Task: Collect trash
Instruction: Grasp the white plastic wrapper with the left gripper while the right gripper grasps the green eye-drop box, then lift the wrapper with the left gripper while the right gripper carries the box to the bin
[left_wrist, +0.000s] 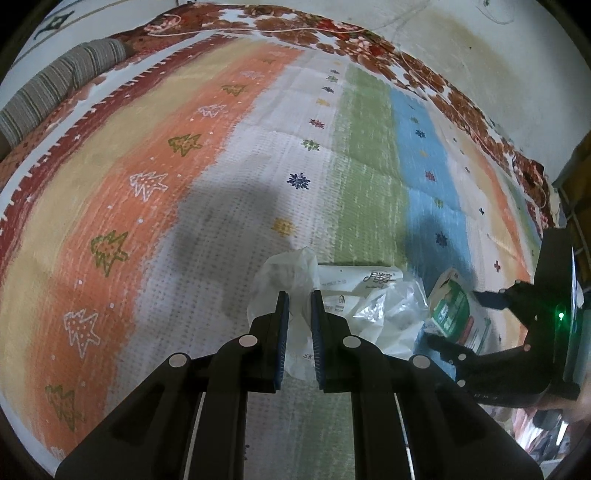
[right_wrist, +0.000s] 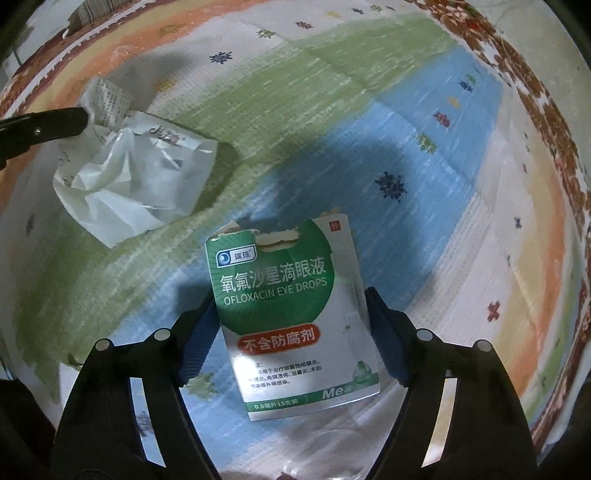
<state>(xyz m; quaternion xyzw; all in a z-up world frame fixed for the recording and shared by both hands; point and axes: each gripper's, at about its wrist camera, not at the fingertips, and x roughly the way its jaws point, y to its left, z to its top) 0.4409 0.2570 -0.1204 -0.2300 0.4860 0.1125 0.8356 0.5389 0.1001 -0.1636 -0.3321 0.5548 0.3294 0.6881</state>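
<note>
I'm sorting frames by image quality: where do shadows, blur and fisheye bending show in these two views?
Left wrist view: a soft grey shadow lies on the blanket beyond the white plastic bag; the right gripper looks blurred near the bent edge. Right wrist view: a dark shadow sits above the eye-drops packet, whose print is sharp; the stripes curve strongly.

The left gripper (left_wrist: 299, 299) points steeply down, its jaws nearly closed and pinching a thin white plastic bag (left_wrist: 286, 277). The right gripper (right_wrist: 290, 314) points almost straight down, jaws spread wide on either side of an eye-drops packet (right_wrist: 291, 317), the pads not clearly pressing it.
</note>
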